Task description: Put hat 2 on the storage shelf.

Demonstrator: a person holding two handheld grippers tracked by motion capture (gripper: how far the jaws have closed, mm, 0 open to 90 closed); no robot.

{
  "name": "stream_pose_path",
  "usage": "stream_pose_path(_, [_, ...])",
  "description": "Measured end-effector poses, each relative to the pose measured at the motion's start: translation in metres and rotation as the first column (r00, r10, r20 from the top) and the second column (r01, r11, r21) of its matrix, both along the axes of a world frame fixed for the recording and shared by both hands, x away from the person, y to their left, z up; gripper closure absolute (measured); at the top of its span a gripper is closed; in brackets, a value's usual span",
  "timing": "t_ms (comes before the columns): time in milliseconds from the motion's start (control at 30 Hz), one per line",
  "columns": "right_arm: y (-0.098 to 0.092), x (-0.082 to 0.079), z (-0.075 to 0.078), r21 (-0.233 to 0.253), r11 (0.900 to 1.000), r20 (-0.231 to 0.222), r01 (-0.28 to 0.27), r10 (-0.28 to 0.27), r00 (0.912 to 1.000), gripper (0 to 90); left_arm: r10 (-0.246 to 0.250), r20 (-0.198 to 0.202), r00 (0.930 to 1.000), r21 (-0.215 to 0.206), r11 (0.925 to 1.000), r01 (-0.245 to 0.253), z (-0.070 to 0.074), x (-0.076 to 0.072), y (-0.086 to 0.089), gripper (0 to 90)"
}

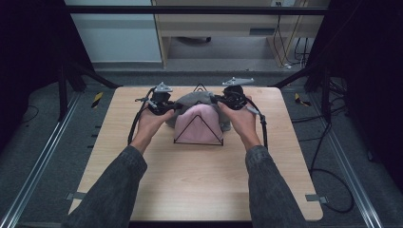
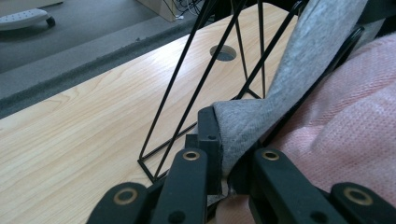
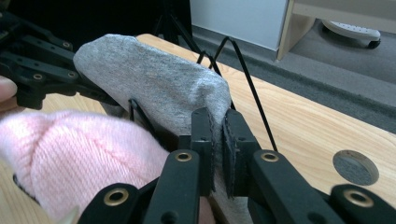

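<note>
Reaching forward from the near edge, my two forearms in grey sleeves are running up the table toward its far middle. I am gripping the left gripper in my left hand, and its jaws are pinching the left edge of a grey cloth, as the left gripper view is showing. On the right, my right hand is holding the right gripper, whose jaws are pressing together on the cloth's right edge. Between the two grippers the grey cloth is stretching over the far part of a black wire rack, just behind a pink cloth draped over the rack's near side. Black wires of the rack are crossing in front of the left gripper and rising behind the grey cloth. A round cable hole is sitting in the light wood tabletop. Beyond the far edge, grey floor and a pale wooden cabinet are showing.
</note>
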State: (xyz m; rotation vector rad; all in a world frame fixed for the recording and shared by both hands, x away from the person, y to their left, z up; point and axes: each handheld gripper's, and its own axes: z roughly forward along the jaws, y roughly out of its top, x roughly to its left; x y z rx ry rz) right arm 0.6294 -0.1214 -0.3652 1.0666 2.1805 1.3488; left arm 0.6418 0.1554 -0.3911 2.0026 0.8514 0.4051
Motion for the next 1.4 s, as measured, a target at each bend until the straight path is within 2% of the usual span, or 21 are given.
stream_pose_path(133, [-0.002,-0.004,-0.003,0.002,1.000,-0.016,0.007,-0.007,0.9998,83.6,0.010,-0.008,0.9999,0.006,0.9999,-0.010,-0.002,0.001,-0.002,86.1])
stream_pose_path(233, [-0.006,-0.004,-0.004,0.009,1.000,-0.012,0.013,-0.013,0.9998,81.1,0.012,-0.014,0.9998,0.005,0.9999,-0.012,-0.003,0.001,-0.002,85.3])
stream_pose_path(333, [-0.006,-0.004,-0.005,0.001,1.000,-0.019,0.012,-0.012,0.9997,78.8,0.017,-0.025,0.9995,-0.008,0.9998,-0.017,-0.004,0.000,-0.002,82.9])
stream_pose_path(400, [-0.007,-0.005,-0.005,0.003,1.000,-0.015,0.008,-0.008,0.9998,77.8,0.021,-0.022,0.9995,0.008,0.9998,-0.020,-0.005,-0.001,-0.002,80.6])
stream_pose_path(467, [-0.008,-0.006,-0.004,0.004,1.000,-0.018,0.015,-0.015,0.9997,75.7,0.027,-0.022,0.9994,0.007,0.9996,-0.027,-0.005,-0.002,-0.003,78.4])
stream_pose_path(567, [-0.010,-0.007,-0.004,-0.002,0.999,-0.023,0.032,-0.032,0.9992,69.5,0.038,-0.003,0.9993,0.029,0.9989,-0.037,-0.004,-0.003,-0.003,70.6])
stream_pose_path(800, [-0.014,-0.009,-0.002,-0.005,0.998,-0.026,0.055,-0.056,0.9981,61.0,0.053,0.020,0.9984,0.037,0.9979,-0.054,-0.003,-0.006,0.000,58.4])
stream_pose_path(1033, [-0.015,-0.011,0.000,-0.006,0.998,-0.022,0.064,-0.064,0.9977,56.3,0.055,0.042,0.9976,0.045,0.9974,-0.057,0.003,-0.011,-0.002,52.8])
stream_pose_path(1167, [-0.014,-0.014,0.003,-0.013,0.998,-0.007,0.064,-0.064,0.9979,54.2,0.053,0.044,0.9976,0.074,0.9956,-0.056,0.004,-0.012,0.002,48.9])
stream_pose_path(1400, [-0.018,-0.023,0.012,-0.006,0.998,0.009,0.068,-0.068,0.9976,51.6,0.054,0.061,0.9966,0.065,0.9962,-0.058,0.011,-0.020,0.011,42.9])
